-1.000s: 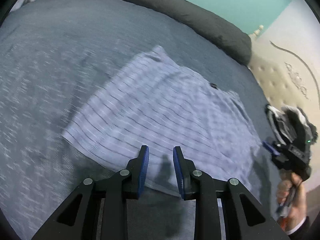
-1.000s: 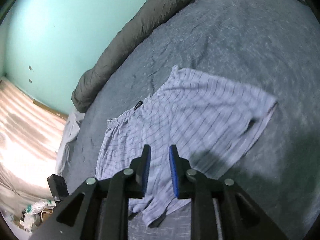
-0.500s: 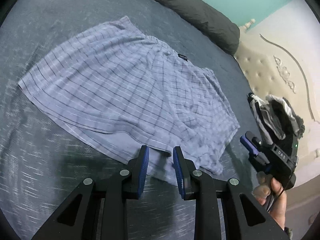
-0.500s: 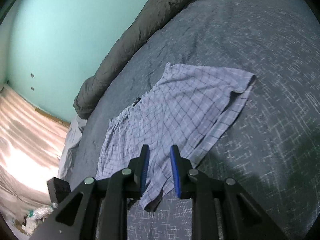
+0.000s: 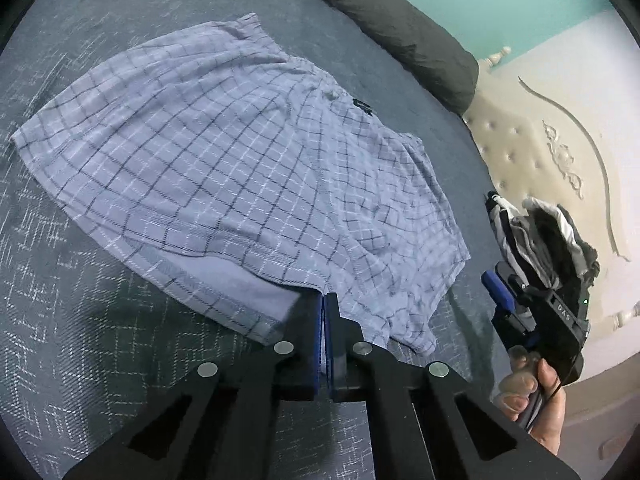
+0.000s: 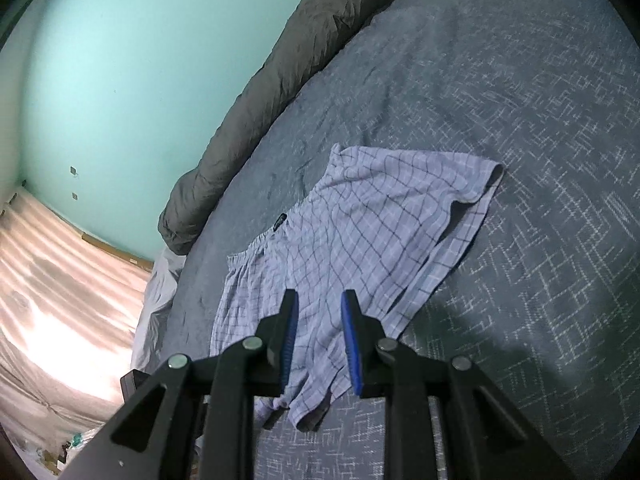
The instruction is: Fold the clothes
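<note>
Light blue checked shorts (image 5: 248, 168) lie spread flat on the dark grey bedspread (image 5: 80, 360). My left gripper (image 5: 323, 300) is shut with its tips at the near hem of the shorts, at the crotch between the two legs; whether cloth is pinched between them I cannot tell. In the right wrist view the same shorts (image 6: 360, 240) lie ahead, and my right gripper (image 6: 319, 312) is open just above the nearer leg, not touching. The right gripper also shows at the right edge of the left wrist view (image 5: 500, 292), beside the shorts.
A rolled dark grey duvet (image 5: 400, 24) runs along the bed's far edge by the teal wall (image 6: 120, 60). A pile of dark and white clothes (image 5: 540, 236) lies by the cream padded headboard (image 5: 532, 152). The floor (image 6: 60, 300) lies left of the bed.
The left gripper has closed at the shorts' near hem. Both grippers pulled back, so the shorts look farther away. The right gripper's jaws have opened wider.
</note>
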A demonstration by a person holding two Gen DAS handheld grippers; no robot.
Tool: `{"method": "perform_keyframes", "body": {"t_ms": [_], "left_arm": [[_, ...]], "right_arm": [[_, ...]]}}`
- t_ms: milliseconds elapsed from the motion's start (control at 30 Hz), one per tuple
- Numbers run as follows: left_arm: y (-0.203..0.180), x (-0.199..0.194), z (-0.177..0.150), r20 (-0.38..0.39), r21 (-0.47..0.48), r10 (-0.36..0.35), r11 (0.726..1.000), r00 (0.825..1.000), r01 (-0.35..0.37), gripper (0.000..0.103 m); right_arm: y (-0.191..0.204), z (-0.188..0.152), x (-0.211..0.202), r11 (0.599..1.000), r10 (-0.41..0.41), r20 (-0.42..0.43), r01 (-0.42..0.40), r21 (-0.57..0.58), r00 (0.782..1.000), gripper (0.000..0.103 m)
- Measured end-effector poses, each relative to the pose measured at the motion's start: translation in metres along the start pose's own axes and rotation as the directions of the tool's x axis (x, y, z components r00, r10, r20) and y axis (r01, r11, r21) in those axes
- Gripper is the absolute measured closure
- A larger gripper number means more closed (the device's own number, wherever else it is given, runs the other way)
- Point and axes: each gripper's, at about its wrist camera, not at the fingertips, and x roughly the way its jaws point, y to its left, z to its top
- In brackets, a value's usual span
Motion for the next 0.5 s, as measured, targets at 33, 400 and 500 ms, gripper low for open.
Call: {"method": "perform_keyframes", "body": {"t_ms": [33, 400, 500], "left_arm": [[0.002, -0.003, 0.000, 0.007, -0.004, 0.004, 1.000, 1.000, -0.004, 0.102], [0.016, -0.004, 0.001, -0.018, -0.014, 0.042, 0.999, 0.999, -0.042, 0.102], [0.013, -0.008, 0.002, -0.007, -0.006, 0.053, 0.999, 0.999, -0.053, 0.100]], "right_arm": [[-0.001, 0.000, 0.000, 1.000, 0.001, -0.002, -0.001, 0.004, 1.000, 0.082], [0.001, -0.007, 0.013, 1.000, 0.003, -0.048, -0.003, 0.007, 0.999, 0.082], [0.001, -0.009, 0.016, 1.000, 0.000, -0.057, 0.000, 0.009, 0.998, 0.081]]}}
